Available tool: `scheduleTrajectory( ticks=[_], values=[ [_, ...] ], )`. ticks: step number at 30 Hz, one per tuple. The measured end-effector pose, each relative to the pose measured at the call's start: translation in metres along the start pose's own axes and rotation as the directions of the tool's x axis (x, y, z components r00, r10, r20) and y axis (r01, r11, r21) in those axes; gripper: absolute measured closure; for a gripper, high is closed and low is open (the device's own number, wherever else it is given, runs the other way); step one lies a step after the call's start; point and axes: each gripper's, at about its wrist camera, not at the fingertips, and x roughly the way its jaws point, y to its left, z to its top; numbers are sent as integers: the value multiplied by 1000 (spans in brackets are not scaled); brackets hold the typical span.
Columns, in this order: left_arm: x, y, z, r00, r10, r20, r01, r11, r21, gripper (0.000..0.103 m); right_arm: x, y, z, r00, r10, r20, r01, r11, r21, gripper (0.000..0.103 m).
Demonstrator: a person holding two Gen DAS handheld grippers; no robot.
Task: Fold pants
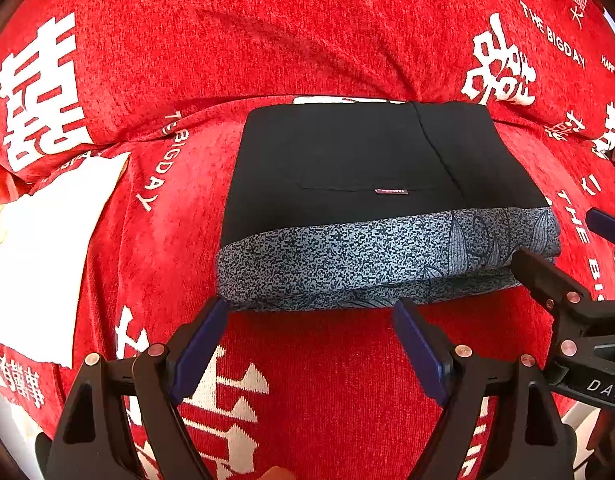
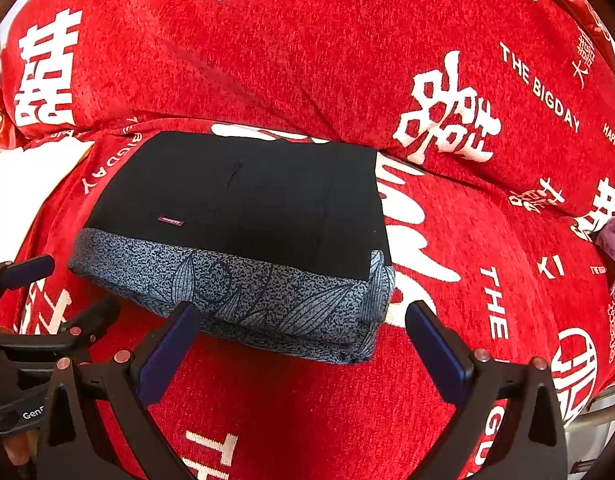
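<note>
Folded black pants (image 1: 347, 160) with a speckled grey band lie on a red printed blanket (image 1: 307, 40); left gripper (image 1: 311, 316) and right gripper (image 2: 303, 312) spread wide, empty.

**Black clamp-style grippers with blue pads**

The left gripper (image 1: 309, 354), along the bottom of its own view, has two black plastic fingers faced with dark blue pads (image 1: 197, 354), with triangular cut-outs and copper-coloured rivets. The right gripper (image 2: 303, 354) looks the same; at the right edge of the left view its body carries white letters "DAS". At the lower left of the right view, the left gripper's body reads "Gen".
</note>
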Motion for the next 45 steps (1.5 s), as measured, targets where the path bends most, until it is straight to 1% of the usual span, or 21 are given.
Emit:
scheduleTrajectory(
  ticks=[28,45],
  values=[
    [-3,-6,3,1000,13,3,-13,1000,18,17,-4,-3,0,1000,0,9,0,1000,3,0],
    [0,-4,5,1000,6,-4,-6,1000,3,17,-4,-2,3,1000,-3,14,3,1000,-3,0]
  ],
)
